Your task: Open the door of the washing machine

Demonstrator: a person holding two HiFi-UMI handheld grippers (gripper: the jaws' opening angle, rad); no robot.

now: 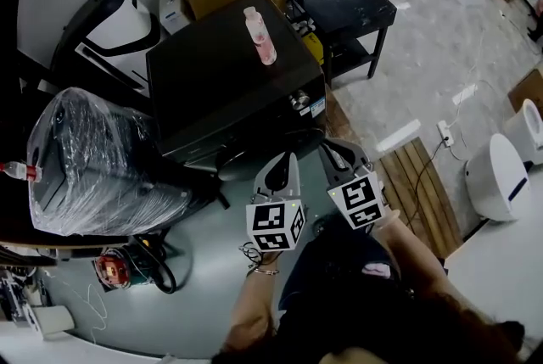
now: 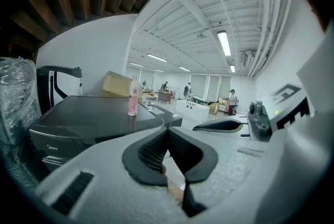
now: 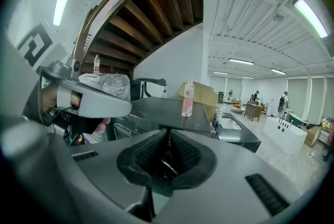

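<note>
The washing machine (image 1: 229,74) looks shut, as far as its dark front shows, so the door-opening seems not yet begun. The left gripper (image 2: 167,130) and right gripper (image 3: 168,133) hang side by side just before that front, apart from it, each with jaws closed on nothing. A pink bottle (image 1: 260,36) stands on the machine's top.
</note>
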